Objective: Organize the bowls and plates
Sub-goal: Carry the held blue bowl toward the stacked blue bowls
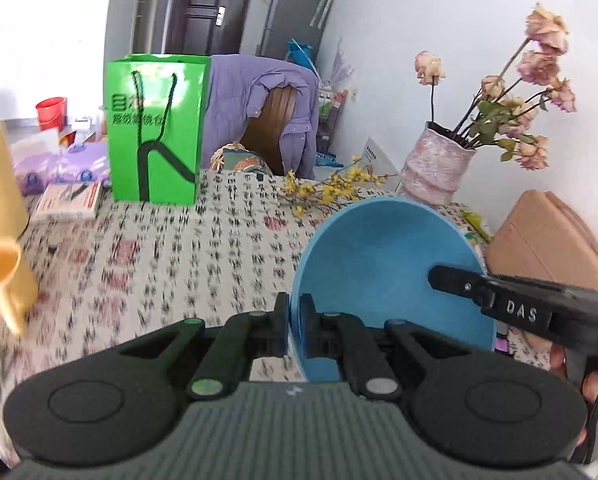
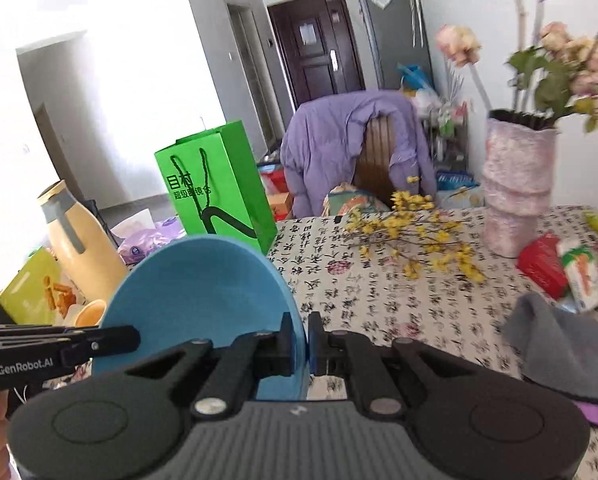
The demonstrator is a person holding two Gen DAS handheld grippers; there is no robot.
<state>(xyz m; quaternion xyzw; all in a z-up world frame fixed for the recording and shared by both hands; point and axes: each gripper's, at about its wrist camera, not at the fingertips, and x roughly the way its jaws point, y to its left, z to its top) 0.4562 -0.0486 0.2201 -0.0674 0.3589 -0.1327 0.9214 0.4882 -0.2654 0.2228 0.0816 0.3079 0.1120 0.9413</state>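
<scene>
Reading "GenRobot.AI" [image 2: 25, 369], "DAS" [image 1: 521, 311]

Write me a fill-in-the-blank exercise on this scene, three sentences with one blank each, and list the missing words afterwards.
1. Both the left tongs and the right tongs are shut on the rim of a bowl whose colour is ____.
2. The standing paper bag at the far side of the table is ____ in colour.
3. The purple jacket is draped over the back of a ____.

Missing words: blue; green; chair
</scene>
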